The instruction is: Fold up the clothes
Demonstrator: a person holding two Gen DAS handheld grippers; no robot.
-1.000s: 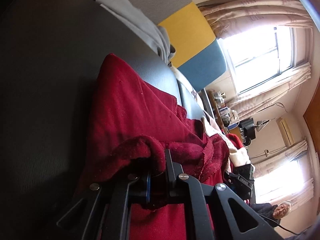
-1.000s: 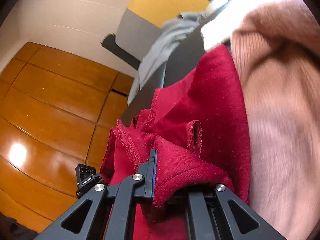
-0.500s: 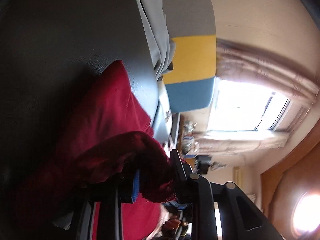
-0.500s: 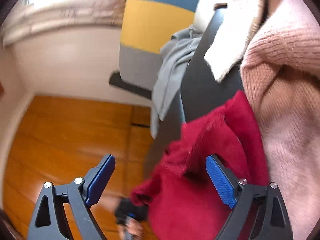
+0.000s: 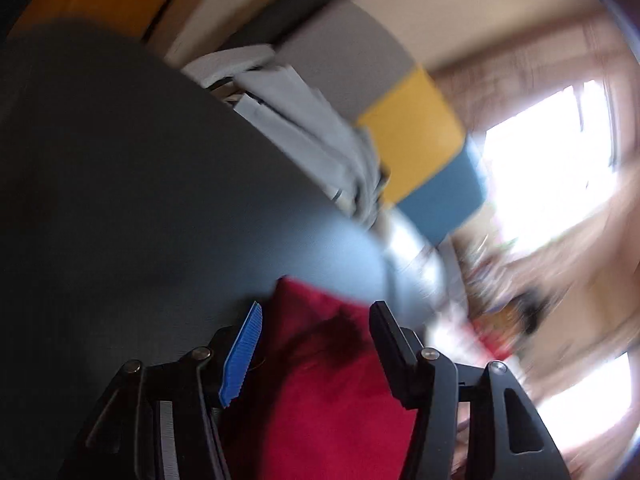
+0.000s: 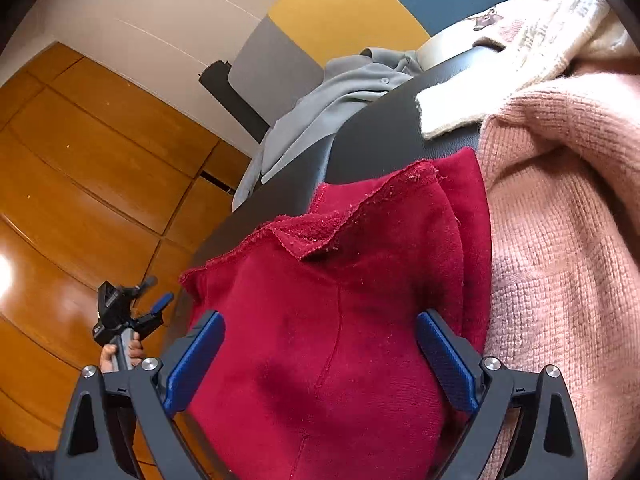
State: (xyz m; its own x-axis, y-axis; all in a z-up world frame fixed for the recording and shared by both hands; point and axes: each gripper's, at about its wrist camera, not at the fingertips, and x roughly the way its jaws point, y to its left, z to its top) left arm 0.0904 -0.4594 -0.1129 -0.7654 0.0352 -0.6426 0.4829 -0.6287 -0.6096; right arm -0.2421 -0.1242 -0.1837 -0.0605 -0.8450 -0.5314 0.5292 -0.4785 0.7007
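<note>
Dark tabletop (image 6: 372,148) under red garment (image 6: 340,320); orange wood panelling (image 6: 80,160) behind.

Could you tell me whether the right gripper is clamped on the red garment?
No, the right gripper stands open, its blue pads apart over the red garment.
</note>
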